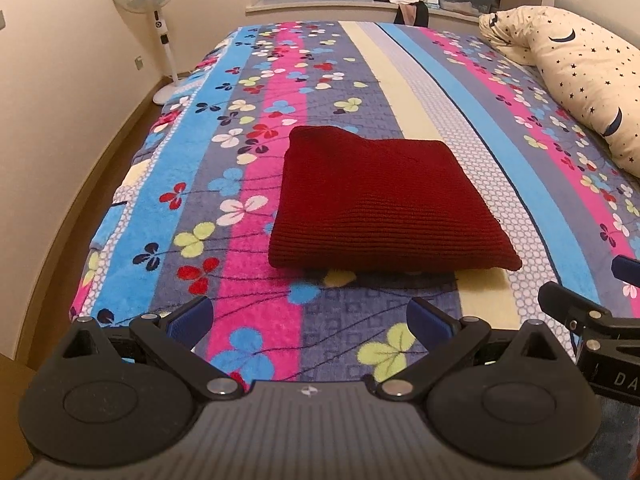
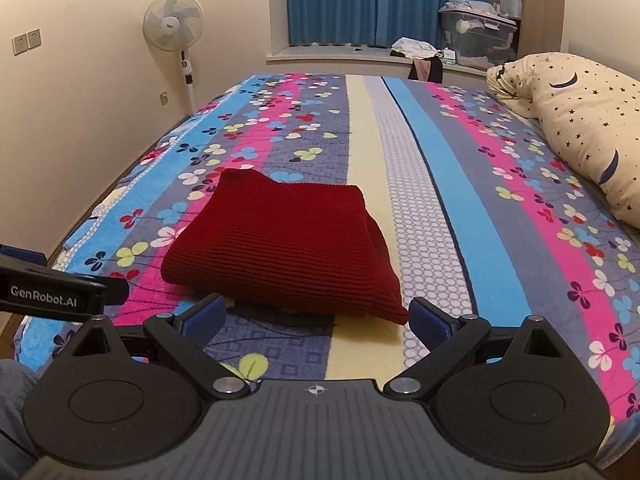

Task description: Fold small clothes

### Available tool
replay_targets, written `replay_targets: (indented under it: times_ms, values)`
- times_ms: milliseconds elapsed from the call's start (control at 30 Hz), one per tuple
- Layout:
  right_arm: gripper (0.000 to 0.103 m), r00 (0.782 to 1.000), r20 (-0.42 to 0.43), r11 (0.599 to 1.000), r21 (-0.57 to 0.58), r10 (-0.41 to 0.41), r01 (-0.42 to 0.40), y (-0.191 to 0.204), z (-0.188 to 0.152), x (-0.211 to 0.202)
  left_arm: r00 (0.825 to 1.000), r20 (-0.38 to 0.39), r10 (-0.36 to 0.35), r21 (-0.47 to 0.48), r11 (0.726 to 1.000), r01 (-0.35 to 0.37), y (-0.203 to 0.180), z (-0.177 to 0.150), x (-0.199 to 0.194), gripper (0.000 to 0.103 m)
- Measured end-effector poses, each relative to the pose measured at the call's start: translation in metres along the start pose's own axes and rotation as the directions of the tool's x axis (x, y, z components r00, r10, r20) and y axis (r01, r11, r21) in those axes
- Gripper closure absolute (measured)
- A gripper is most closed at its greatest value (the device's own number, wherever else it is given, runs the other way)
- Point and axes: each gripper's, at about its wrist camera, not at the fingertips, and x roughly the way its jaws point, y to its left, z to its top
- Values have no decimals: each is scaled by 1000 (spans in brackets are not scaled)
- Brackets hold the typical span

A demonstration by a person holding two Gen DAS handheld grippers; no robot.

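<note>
A dark red knitted garment (image 1: 380, 200) lies folded into a thick rectangle on the striped flowered bedspread (image 1: 248, 92); it also shows in the right wrist view (image 2: 288, 248). My left gripper (image 1: 310, 320) is open and empty, held a little short of the garment's near edge. My right gripper (image 2: 318, 320) is open and empty, its fingers either side of the garment's near right corner, apart from it. The right gripper's side (image 1: 580, 316) shows at the right edge of the left wrist view, and the left gripper's side (image 2: 52, 292) at the left edge of the right wrist view.
A cream pillow (image 1: 580, 80) with stars and moons lies along the bed's right side. A standing fan (image 1: 150, 8) stands by the left wall. A window sill (image 2: 352, 56) with clothes and a storage box (image 2: 476, 36) is behind the bed. The bed's left edge drops to a wooden floor.
</note>
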Motion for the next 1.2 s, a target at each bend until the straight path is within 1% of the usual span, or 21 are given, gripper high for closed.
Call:
replay_targets:
  times_ms: [1200]
  values:
    - [5, 1000, -20, 1000, -2, 5, -5, 3, -5, 6, 1000, -25, 5, 4, 1000, -5, -3, -4, 7, 0]
